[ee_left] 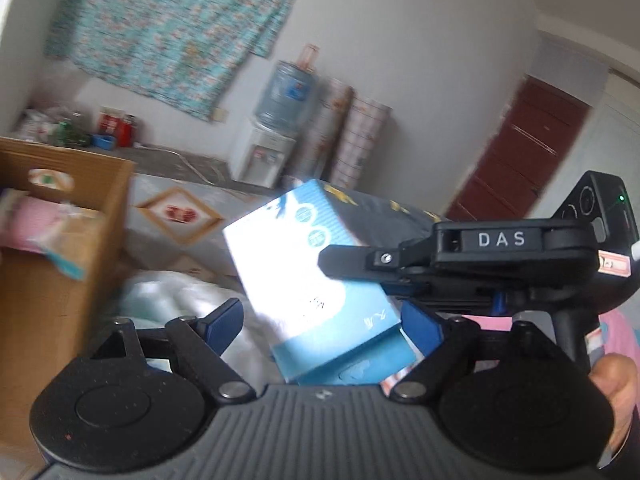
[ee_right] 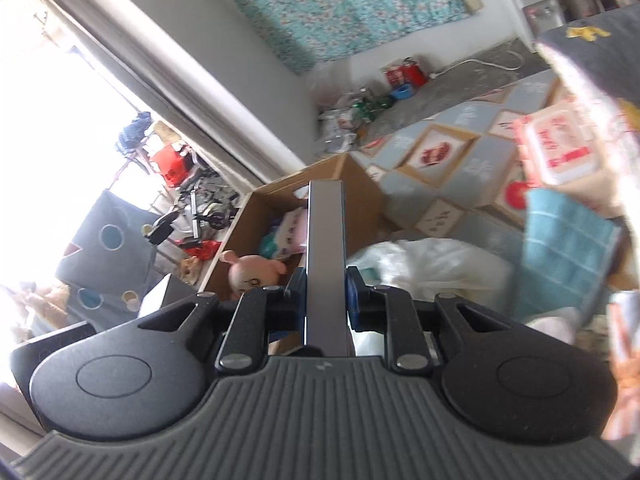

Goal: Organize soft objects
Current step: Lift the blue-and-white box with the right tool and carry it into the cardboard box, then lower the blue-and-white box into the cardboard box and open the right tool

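Observation:
A flat blue and white pack point(ee_left: 304, 264) hangs tilted in the air in front of the left wrist camera. My right gripper point(ee_left: 332, 260) comes in from the right, shut on its upper part; one black finger point(ee_left: 344, 257) lies across its face. In the right wrist view the pack point(ee_right: 324, 240) shows edge-on as a grey slab clamped between the blue pads of the right gripper point(ee_right: 326, 288). My left gripper point(ee_left: 320, 320) stands open around the pack's lower end, and its left pad point(ee_left: 224, 320) is clearly apart from it.
An open cardboard box point(ee_left: 60, 280) point(ee_right: 360, 184) holds a pink plush toy point(ee_right: 252, 268) and soft packs. On the patterned bed point(ee_right: 440, 152) lie a white plastic bag point(ee_right: 432, 264), a teal towel point(ee_right: 568, 248) and a pink wipes pack point(ee_right: 560, 148). A water dispenser point(ee_left: 280, 128) stands by the far wall.

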The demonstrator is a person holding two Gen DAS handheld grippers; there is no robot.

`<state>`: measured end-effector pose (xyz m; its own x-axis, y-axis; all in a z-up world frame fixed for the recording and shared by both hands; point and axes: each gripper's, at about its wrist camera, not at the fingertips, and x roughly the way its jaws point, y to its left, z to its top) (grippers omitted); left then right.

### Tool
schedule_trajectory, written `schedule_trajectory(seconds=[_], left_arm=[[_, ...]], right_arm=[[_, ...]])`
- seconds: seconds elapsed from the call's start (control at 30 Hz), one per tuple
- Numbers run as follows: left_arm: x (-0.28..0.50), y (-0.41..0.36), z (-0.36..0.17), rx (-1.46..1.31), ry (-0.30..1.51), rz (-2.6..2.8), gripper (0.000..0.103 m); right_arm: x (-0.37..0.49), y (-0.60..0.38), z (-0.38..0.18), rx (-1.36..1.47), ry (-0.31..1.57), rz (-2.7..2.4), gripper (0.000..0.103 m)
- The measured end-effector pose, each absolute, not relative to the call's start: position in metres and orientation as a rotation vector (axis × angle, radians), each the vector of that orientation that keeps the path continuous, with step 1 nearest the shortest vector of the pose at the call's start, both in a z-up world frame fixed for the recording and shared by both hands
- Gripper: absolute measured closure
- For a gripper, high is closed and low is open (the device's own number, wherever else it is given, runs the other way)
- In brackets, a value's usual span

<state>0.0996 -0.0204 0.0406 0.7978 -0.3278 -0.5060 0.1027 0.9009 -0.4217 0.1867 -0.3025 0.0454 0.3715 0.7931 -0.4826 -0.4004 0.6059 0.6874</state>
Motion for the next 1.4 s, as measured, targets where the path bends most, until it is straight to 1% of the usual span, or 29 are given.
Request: schedule_trajectory(seconds=[0.3, 0.53, 0.67, 0.9, 1.07, 1.17, 1.33, 1.4], left_arm=[[0.065, 0.059, 0.052, -0.328, 0.566, 0.061, 0.01], [0.06, 0.119, 0.029, -0.336, 0.634, 0.251, 0.012], [0.047, 0.155, 0.016, -0.387, 0.645, 0.324, 0.013], [0.028, 0.193, 0.007, -0.429, 0.642, 0.411, 0.013], [0.028, 0.202, 0.005, -0.45, 0.642, 0.405, 0.013], [0.031, 0.204, 0.004, -0.454, 0.638, 0.391, 0.013], [0.03, 0.203, 0.004, -0.457, 0.633, 0.379, 0.013], [0.029, 0.202, 0.005, -0.456, 0.63, 0.377, 0.013]], right_arm=[[0.18, -0.175, 0.037, 0.573, 1.021, 0.939, 0.085], [0.199, -0.073, 0.004, 0.528, 1.201, 0.89, 0.085], [0.223, -0.026, -0.022, 0.471, 1.26, 0.79, 0.085], [0.268, 0.011, -0.061, 0.442, 1.265, 0.633, 0.083], [0.273, 0.038, -0.074, 0.267, 1.32, 0.596, 0.081], [0.274, 0.041, -0.075, 0.228, 1.332, 0.579, 0.08], [0.283, 0.041, -0.084, 0.339, 1.355, 0.551, 0.081], [0.283, 0.048, -0.084, 0.325, 1.348, 0.562, 0.079]])
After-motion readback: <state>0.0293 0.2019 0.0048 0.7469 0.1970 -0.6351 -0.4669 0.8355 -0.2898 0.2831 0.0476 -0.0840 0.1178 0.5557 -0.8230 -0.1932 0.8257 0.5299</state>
